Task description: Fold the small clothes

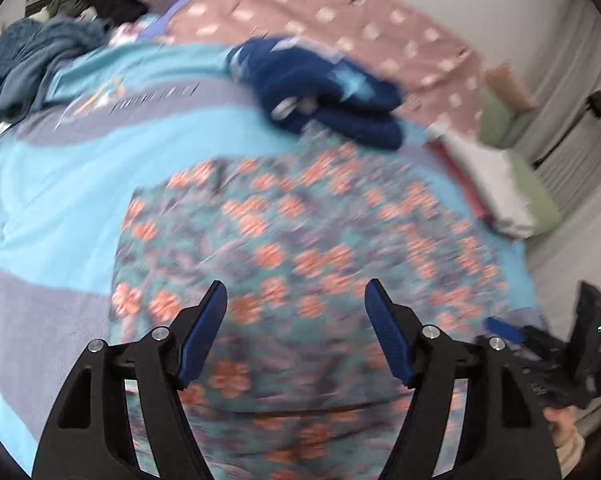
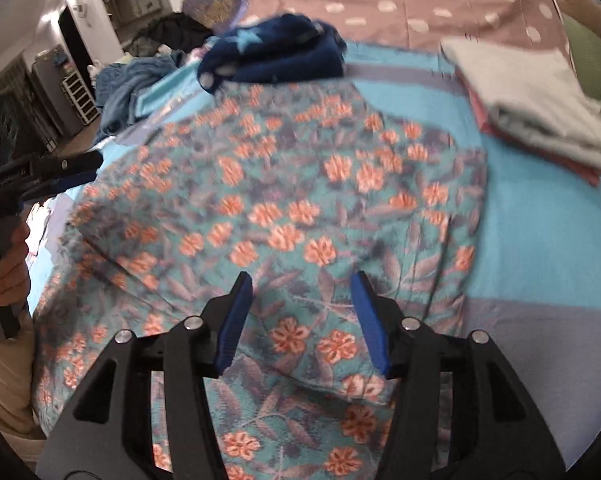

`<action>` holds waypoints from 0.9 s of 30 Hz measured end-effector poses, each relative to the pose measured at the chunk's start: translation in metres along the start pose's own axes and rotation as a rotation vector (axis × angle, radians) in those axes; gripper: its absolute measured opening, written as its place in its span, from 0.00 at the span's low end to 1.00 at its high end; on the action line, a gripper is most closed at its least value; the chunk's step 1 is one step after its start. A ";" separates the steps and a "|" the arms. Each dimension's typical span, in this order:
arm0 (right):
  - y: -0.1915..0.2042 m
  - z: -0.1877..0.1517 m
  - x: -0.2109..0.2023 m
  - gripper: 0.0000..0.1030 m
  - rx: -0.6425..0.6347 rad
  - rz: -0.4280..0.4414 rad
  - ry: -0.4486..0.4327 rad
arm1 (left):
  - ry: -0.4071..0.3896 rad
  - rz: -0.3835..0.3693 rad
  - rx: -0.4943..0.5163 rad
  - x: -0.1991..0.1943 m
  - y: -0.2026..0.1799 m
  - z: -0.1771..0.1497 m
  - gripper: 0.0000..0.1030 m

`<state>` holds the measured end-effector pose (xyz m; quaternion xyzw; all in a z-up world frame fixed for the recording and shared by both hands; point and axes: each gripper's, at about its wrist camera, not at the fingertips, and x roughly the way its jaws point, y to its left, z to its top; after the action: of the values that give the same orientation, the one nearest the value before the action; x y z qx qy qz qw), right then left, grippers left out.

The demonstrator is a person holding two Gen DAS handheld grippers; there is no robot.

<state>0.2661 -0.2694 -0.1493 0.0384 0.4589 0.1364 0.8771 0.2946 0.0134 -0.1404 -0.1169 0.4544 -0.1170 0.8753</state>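
Left tool [image 1: 296, 330]: I see its blue pads standing apart over the floral garment, nothing between them.
Right tool [image 2: 300, 320]: pads apart as well, above the near part of the same cloth; nothing pinched.
Floral garment [image 2: 284, 208]: teal with orange flowers, spread on the bed directly under and ahead of both my tools; a folded edge runs across it just past the right tool's tips.
Person's hand [image 2: 10, 272]: at the left edge of the right view, gripping the left tool's handle beside the garment.
Bed cover [image 1: 52, 184]: blue and grey bands, under the garment.
Folded stack [image 2: 540, 108]: grey piece on a red one, right of the garment, apart from it.
Navy bundle [image 1: 320, 88]: beyond the garment's far edge.
Pink dotted sheet [image 2: 420, 0]: farthest back.
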 end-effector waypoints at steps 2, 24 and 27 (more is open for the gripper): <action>-0.001 -0.002 -0.002 0.58 0.006 0.020 -0.003 | 0.049 0.008 -0.007 0.016 0.006 -0.003 0.70; 0.058 -0.027 -0.204 0.85 -0.079 -0.497 -0.306 | -0.199 0.353 0.345 -0.133 -0.037 -0.059 0.86; 0.053 -0.068 -0.248 0.90 -0.038 -0.479 -0.342 | -0.222 0.348 0.342 -0.168 -0.015 -0.099 0.87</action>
<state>0.0654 -0.2908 0.0190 -0.0651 0.2976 -0.0743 0.9496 0.1178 0.0415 -0.0617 0.1005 0.3424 -0.0265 0.9338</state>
